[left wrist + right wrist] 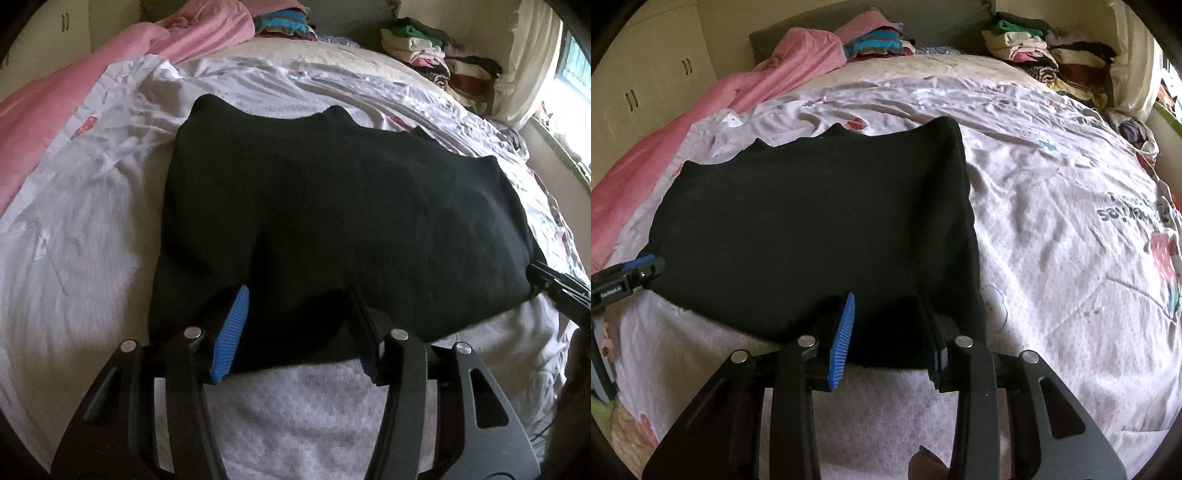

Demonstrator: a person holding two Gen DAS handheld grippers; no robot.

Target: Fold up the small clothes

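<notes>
A black garment (332, 206) lies spread flat on the bed; it also shows in the right wrist view (812, 229). My left gripper (295, 314) is open at the garment's near left hem, its blue-padded fingers (232, 325) straddling the edge. My right gripper (886, 325) is open at the near right hem, with the hem between its fingers. Each gripper shows at the other view's edge: the right gripper (557, 291) and the left gripper (631, 273). Neither grips the cloth.
A pale printed bedsheet (1052, 229) covers the bed. A pink blanket (74, 110) lies along the left side. Piles of folded clothes (1045, 55) and a striped stack (875, 42) sit at the far end. A window (569, 74) is at right.
</notes>
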